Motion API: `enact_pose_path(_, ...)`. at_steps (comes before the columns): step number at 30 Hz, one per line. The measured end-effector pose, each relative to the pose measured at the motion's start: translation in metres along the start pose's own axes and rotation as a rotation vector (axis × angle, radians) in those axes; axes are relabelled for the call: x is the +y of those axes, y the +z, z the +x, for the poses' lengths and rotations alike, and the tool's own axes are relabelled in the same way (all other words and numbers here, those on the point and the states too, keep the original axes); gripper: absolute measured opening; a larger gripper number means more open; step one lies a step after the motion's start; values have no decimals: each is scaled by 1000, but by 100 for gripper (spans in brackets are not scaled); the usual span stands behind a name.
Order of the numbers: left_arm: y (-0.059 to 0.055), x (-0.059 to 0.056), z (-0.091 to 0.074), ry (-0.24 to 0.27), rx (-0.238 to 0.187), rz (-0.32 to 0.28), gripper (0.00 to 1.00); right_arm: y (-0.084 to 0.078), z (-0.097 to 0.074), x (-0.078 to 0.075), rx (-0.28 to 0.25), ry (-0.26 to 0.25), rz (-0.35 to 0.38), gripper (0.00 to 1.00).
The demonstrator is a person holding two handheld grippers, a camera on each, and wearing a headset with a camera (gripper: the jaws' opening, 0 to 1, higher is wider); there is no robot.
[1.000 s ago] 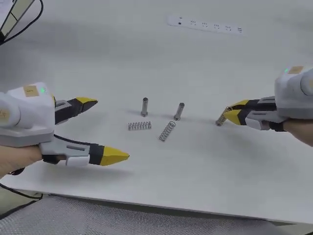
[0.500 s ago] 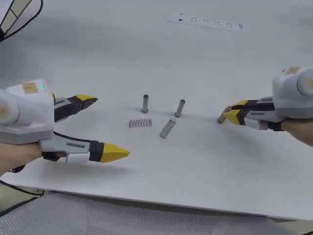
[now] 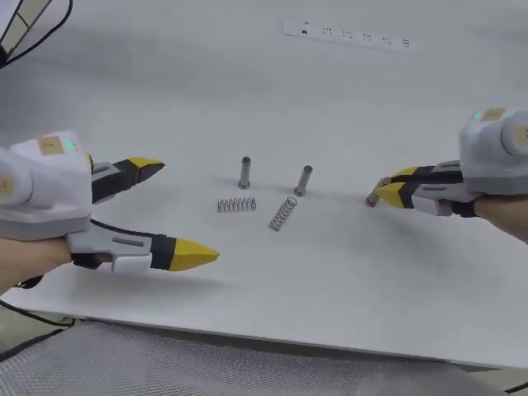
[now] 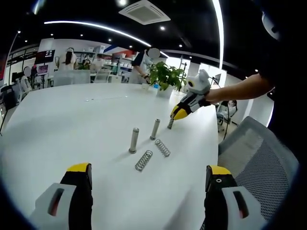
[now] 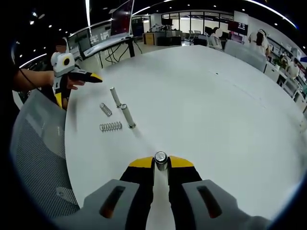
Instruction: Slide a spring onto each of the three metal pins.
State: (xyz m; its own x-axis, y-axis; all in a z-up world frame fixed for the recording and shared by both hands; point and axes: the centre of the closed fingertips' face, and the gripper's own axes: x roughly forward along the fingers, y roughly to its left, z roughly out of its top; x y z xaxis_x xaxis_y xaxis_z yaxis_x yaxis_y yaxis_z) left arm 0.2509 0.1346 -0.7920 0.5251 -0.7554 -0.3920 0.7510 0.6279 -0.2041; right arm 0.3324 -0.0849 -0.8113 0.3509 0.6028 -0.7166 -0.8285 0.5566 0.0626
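Spring [image 3: 374, 198] on pin [image 5: 160, 157], pin clamped between right tool [image 3: 386, 191] tips

Lighting: bright, diffuse, from ceiling strips [image 4: 96, 27] at 11 o'clock in the left gripper view. Pins [image 3: 244, 172] cast faint shadows on the table [image 3: 330, 280]. Both gripper views bend at edges; background soft.

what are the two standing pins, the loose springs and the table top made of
Pins: metal by the look, probably steel; grey cylinders with a soft sheen. Springs: thin coiled metal wire, silvery grey, with open turns. Table top: smooth matte white with no grain; likely laminate or painted board, but the look leaves that open.
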Motion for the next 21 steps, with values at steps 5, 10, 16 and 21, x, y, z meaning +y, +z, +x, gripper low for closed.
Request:
enact_pose_path(5,0,0,0,0,-1,-1,96,0,0,0,-6,0,6,9)
enact_pose_path(10,0,0,0,1,0,0,96,2,0,1,-18,-1,-2,10)
enact_pose_path(16,1,0,-1,2,-2,-3,96,7,-1,-1,-33,-17,-11,17)
enact_pose_path(21,3,0,-2,2,-3,-1,97,10,-4,-2,-48,-22,-15,21)
